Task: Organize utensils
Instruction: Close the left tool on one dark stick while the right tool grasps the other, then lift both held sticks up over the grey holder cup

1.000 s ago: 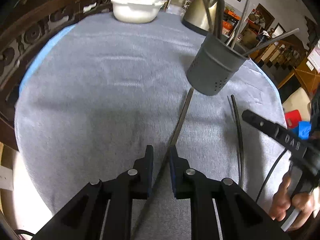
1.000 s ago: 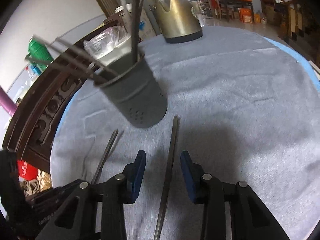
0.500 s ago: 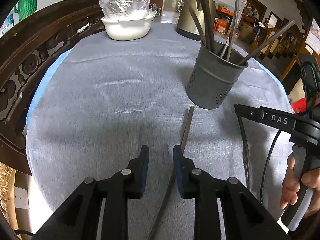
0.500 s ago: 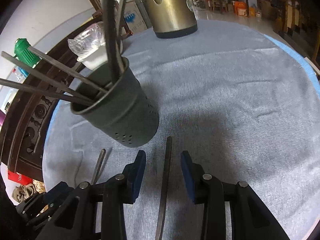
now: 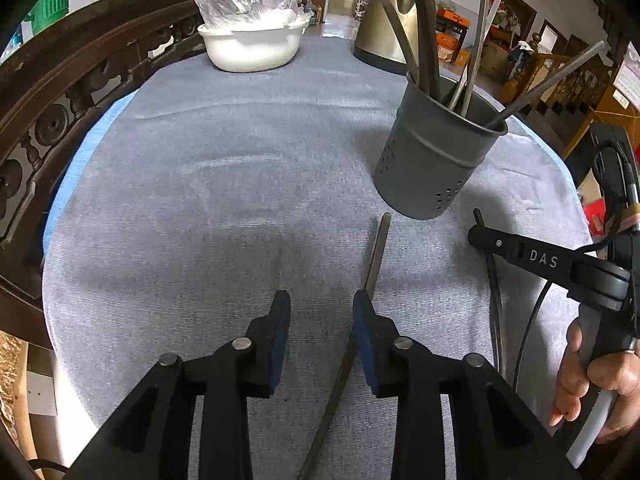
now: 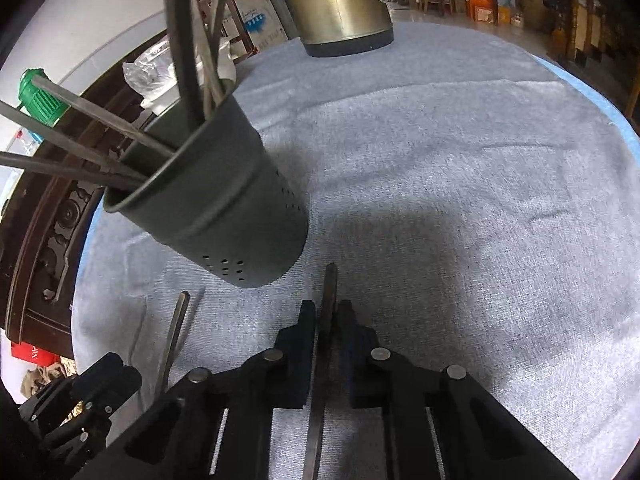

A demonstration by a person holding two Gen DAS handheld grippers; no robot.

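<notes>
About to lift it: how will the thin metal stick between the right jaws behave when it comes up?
The metal stick looks thin and rigid, so probably stiff and light. The closing right gripper holds it near one end, so the long tail may droop or pivot. Smooth metal could slip.

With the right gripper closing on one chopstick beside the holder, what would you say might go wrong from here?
The right gripper is closing on a thin chopstick near its far end, so the long free end may swing or slip when lifted. The utensil holder stands close ahead, and the sticks in it splay outward, so the lift could snag them or tip it. The left gripper, opening, could nudge the other chopstick.
</notes>
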